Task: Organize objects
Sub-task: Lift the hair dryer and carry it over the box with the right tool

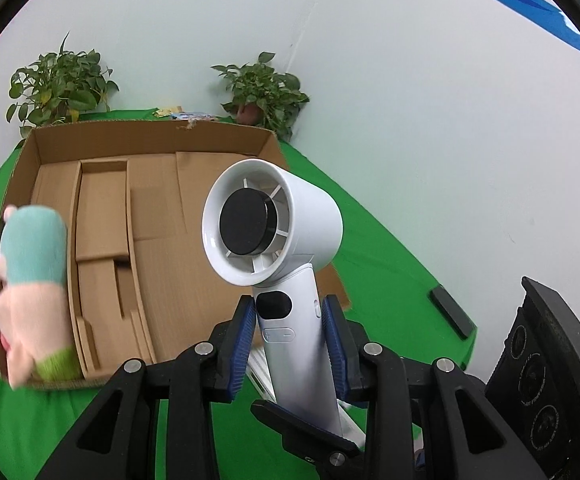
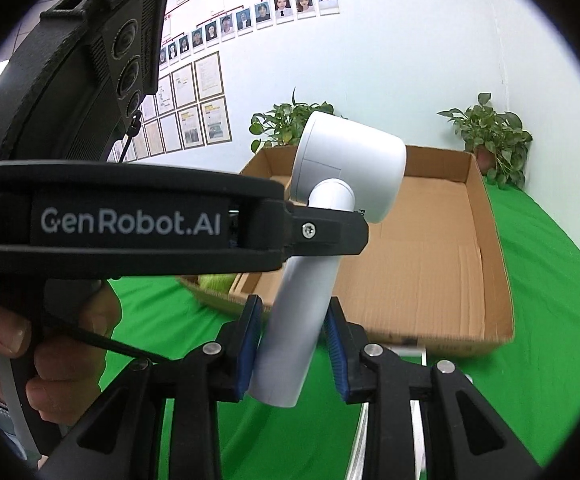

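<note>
A white handheld fan (image 1: 274, 224) with a black hub is held upright above the green table by its handle. My left gripper (image 1: 290, 320) is shut on the handle just below the head. My right gripper (image 2: 292, 344) brackets the lower end of the handle (image 2: 290, 332), its left pad touching, a small gap at the right pad. The left gripper's body (image 2: 130, 220) crosses the right wrist view over the fan's neck. The open cardboard box (image 1: 138, 136) lies behind the fan. A pink and teal plush toy (image 1: 30, 292) lies in the box's left compartment.
Two potted plants (image 1: 58, 84) (image 1: 262, 92) stand behind the box against the white wall. A dark flat block (image 1: 450, 312) lies on the green cloth at the right. The right gripper's body (image 1: 546, 380) shows at the lower right. Cardboard dividers (image 1: 104, 216) split the box.
</note>
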Tool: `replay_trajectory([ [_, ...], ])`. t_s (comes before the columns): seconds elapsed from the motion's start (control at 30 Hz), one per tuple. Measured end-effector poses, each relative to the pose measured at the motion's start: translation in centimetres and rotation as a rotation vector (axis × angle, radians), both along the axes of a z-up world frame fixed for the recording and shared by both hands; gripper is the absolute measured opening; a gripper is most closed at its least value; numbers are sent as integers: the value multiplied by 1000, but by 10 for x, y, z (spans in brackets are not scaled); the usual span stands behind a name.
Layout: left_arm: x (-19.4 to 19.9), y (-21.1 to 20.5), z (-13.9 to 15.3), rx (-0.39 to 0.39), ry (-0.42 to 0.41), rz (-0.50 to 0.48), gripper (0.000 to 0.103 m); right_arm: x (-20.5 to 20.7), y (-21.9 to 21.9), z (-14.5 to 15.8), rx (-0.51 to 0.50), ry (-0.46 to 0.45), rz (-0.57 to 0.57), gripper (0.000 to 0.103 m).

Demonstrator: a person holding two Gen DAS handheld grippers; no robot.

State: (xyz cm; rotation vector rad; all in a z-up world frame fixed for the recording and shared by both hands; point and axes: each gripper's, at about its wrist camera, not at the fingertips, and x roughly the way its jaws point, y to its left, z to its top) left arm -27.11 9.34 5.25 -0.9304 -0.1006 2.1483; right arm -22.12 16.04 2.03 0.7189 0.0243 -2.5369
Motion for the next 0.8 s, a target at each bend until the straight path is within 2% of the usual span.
replay_trajectory([
  [0.1,-31,4,-3,-8,-34,6,31,-27,0,-3,-3,-22,6,30],
  [0.23,-73,8,-19,-11,-98,14,31,-61,-4,-8,1,-77,15,30],
  [0.37,-98,6,-38,-16,-138,30,31,-84,-10,-18,7,-130,27,30],
  [0.8,-161,-5,-98,-47,-258,75,31,-107,-32,-49,-2,-261,48,29],
])
